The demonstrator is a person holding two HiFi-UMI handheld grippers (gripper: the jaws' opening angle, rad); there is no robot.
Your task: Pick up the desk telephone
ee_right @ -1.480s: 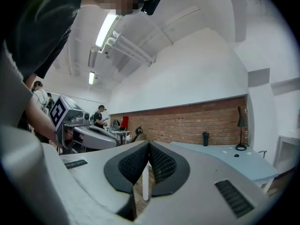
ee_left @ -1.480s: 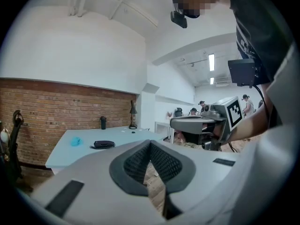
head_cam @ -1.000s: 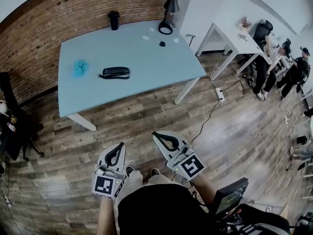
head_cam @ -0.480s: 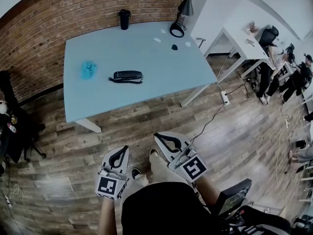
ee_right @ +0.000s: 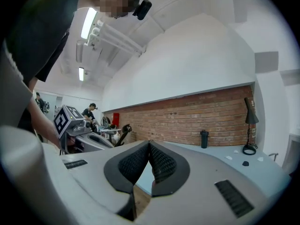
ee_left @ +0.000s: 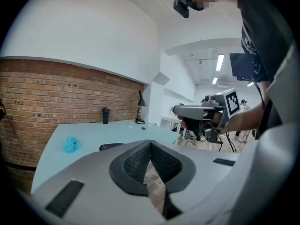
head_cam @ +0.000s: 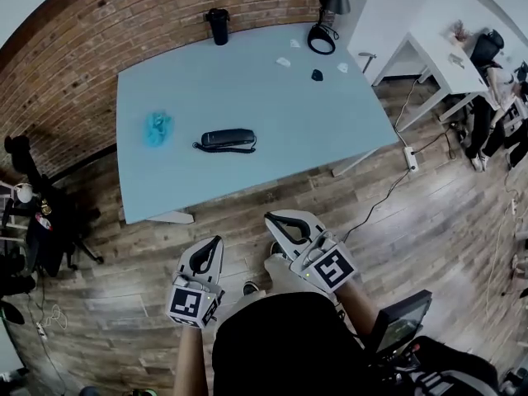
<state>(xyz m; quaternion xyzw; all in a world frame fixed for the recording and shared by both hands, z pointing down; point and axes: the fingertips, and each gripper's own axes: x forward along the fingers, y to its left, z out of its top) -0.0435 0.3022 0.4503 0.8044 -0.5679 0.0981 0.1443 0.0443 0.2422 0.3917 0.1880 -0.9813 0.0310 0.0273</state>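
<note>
A black desk telephone (head_cam: 228, 139) lies flat near the middle of the pale blue table (head_cam: 330, 130), and shows as a dark sliver (ee_left: 111, 146) in the left gripper view. Both grippers are held over the wooden floor, short of the table's near edge. My left gripper (head_cam: 216, 242) is shut with nothing between its pads. My right gripper (head_cam: 269, 219) is shut and empty too. In the left gripper view the right gripper (ee_left: 176, 109) appears at the right. In the right gripper view the left gripper (ee_right: 122, 145) shows at the left.
On the table are a crumpled blue cloth (head_cam: 157, 127), a black cup (head_cam: 218, 25) by the brick wall, a black desk lamp (head_cam: 323, 31) and small bits near it. A cable (head_cam: 375, 205) runs across the floor to the right. White desks and people stand at far right.
The table and telephone have drawn nearer and lower in the head view as I walk toward them. Both grippers stay shut and have come forward with me.
</note>
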